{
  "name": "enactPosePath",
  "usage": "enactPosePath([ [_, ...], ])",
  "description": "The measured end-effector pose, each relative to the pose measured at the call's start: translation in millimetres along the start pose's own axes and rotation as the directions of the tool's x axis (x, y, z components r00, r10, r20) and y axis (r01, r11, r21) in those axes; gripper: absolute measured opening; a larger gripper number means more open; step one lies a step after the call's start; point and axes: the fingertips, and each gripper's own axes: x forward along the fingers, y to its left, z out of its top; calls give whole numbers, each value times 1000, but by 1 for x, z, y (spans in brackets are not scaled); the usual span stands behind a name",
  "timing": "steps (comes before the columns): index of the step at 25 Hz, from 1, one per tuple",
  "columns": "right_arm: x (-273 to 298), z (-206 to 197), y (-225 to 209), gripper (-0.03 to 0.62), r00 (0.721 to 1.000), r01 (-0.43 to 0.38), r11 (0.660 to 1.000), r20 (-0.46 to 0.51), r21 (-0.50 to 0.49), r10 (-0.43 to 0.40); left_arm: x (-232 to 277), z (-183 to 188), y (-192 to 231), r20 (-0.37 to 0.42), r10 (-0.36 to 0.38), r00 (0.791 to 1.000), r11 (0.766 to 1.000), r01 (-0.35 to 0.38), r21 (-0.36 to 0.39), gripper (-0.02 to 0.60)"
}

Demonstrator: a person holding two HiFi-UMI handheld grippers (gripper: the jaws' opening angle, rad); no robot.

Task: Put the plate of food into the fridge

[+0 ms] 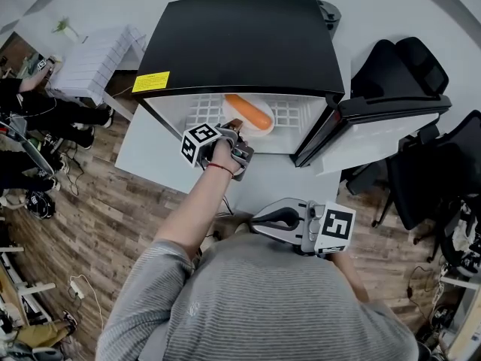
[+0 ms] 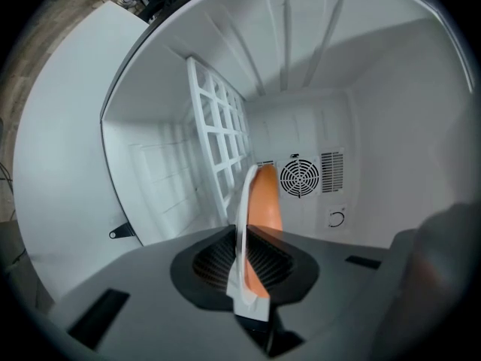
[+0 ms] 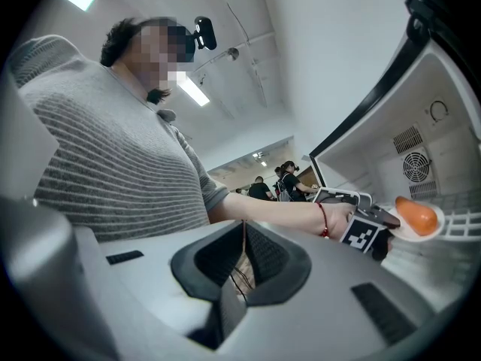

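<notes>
Within the fridge [image 1: 240, 43], the wire shelf [image 1: 203, 108] lies under the plate [image 1: 264, 128] your left claw [image 1: 234, 129] pinches by the rim — right claw [image 3: 242, 262] closed, empty, well back.

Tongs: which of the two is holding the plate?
The left tongs, reaching into the fridge, clamp the plate by its rim; the right tongs are shut on nothing.

Glossy fridge top [image 1: 240, 40], plate [image 2: 240, 228] — perhaps plastic, smooth

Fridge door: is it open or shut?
Open. The fridge door stands swung out to the right in the head view, and the white inside with its wire shelf shows.
</notes>
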Motion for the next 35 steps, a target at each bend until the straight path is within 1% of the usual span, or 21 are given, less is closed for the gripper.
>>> enactPosePath([
  [3,1,0,2,15,1000,-1,1000,-2,1,1,-1,0,-3,-10,-38,999,999,38,28,38],
  [8,2,-2,5,15,1000,-2,1000,-3,3,2,-2,-2,-15,-32,-142,989,989,143,45,138],
  [12,2,-3,8,15,1000,-1,1000,-3,3,1,-6,-1,-14,-40,-165,985,985,167,42,179],
  [14,2,-3,10,15,1000,-1,1000,-4,2,1,-10,-1,-14,-50,-179,983,980,182,78,193],
  [16,1,-3,11,15,1000,1,1000,-6,0,-1,-19,-2,-14,-69,-182,981,967,191,167,196],
  [19,-1,-3,12,15,1000,4,1000,-8,-2,-4,-34,-7,-7,-99,-147,984,930,172,324,196],
  [22,-2,-5,14,15,1000,8,1000,-12,-5,-8,-48,-17,2,-129,-99,987,888,147,436,195],
  [24,-3,-5,13,15,1000,16,1000,-12,-7,-16,-58,-27,5,-144,-71,987,849,136,510,195],
  [28,-3,-8,13,15,1000,14,1000,-26,-13,-14,-73,-43,-2,-143,-52,988,753,133,645,191],
  [29,-2,-8,14,15,1000,10,1000,-26,-14,-10,-76,-44,-5,-137,-49,989,730,129,671,150],
  [30,-1,-8,15,15,1000,6,1000,-24,-14,-6,-78,-46,-8,-133,-43,990,708,124,695,19],
  [32,1,-7,18,15,1000,0,1000,-18,-14,-1,-80,-50,-12,-139,-36,990,674,127,727,11],
  [35,2,-9,23,15,1000,-7,1000,-21,-14,6,-83,-52,-19,-137,-43,990,650,132,749,10],
])
